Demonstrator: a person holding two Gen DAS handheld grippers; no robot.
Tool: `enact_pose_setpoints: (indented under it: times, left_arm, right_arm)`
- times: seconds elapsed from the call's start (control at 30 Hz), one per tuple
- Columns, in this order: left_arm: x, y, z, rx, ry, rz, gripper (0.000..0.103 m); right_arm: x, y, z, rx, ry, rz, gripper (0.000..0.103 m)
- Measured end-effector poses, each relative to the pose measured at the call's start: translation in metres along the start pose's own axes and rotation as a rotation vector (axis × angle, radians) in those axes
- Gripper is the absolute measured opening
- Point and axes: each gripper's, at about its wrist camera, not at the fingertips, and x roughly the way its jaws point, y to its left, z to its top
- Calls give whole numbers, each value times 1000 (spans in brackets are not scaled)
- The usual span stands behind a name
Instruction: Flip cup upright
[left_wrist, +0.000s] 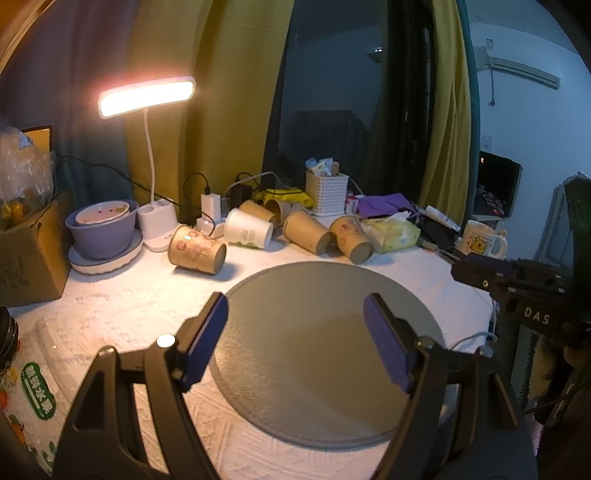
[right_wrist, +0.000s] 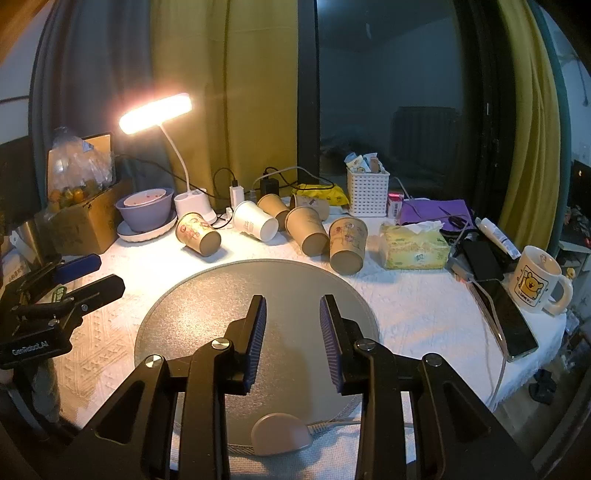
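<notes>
— Behind the grey mat (right_wrist: 258, 295), what's lying there?
— Six paper cups on their sides in a loose row on the white cloth (left_wrist: 122, 295): a printed cup (left_wrist: 197, 250) far left, a white cup (left_wrist: 248, 229), brown ones (left_wrist: 308, 232) further right.
— And the grippers?
— Left gripper (left_wrist: 295, 341) hovers over the mat, jaws wide, holding nothing. Right gripper (right_wrist: 293, 341) also over the mat, jaws narrower, nothing between them. Neither touches a cup.

Six paper cups (right_wrist: 346, 245) (all lying on their sides); one mug (right_wrist: 535, 278); one lamp (right_wrist: 155, 113); one tissue pack (right_wrist: 413, 245); one basket (right_wrist: 367, 192); one round mat (right_wrist: 207, 295); two claws (right_wrist: 292, 343).
</notes>
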Motion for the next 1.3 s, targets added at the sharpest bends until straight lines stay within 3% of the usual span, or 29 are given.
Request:
enact_pose_setpoints:
  times: [0.57, 0.77, 1.3]
  left_arm:
    - [5, -5, 1, 3, 15, 2, 77]
    - [5, -5, 1, 3, 18, 0, 77]
    - [7, -9, 3, 10, 18, -19, 77]
  right_arm:
    - [0, -2, -1, -1, 0, -3, 34]
    - [0, -3, -1, 1, 1, -2, 44]
    - [0, -4, -1, 1, 2, -3, 45]
